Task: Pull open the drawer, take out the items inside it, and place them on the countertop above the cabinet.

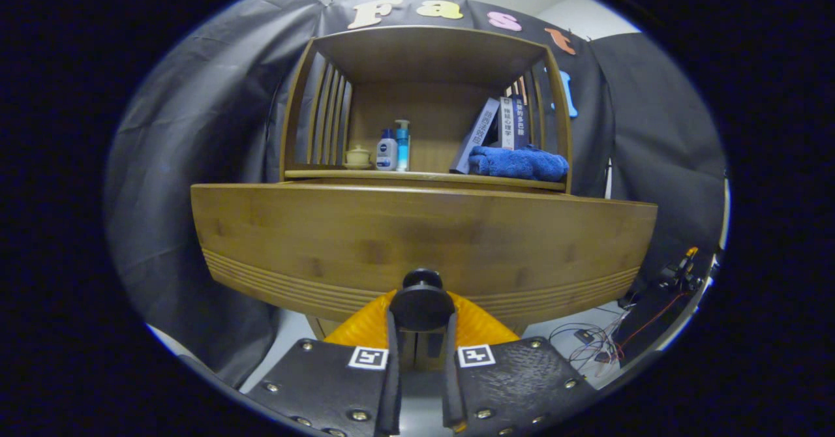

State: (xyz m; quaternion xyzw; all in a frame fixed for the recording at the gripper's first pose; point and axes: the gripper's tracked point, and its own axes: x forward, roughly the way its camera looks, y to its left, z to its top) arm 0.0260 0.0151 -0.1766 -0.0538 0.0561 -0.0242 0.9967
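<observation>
- The gripper (421, 346) has its two fingers pressed in on the round dark knob (421, 305) of the drawer (424, 244) — clenched on it, one finger on either side of the knob's stem, which looks like the hold one takes in order to pull.
- The drawer's wooden front stands just beyond the fingers and spreads wide to both sides; its lower edge has a band of grooves. I cannot tell whether it is out at all, and nothing inside it can be seen.
- Something orange and ribbed (365, 327) shows right behind the knob, under the drawer's lower edge; what it is I cannot say.
- Above the drawer's top edge sits the countertop (424, 175), where the items are to go. It already carries a small pot (357, 156) and two bottles (393, 150) toward its left end, with a blue towel (518, 163) and leaning books (499, 127) at its right end, so the middle looks the likeliest free spot.
</observation>
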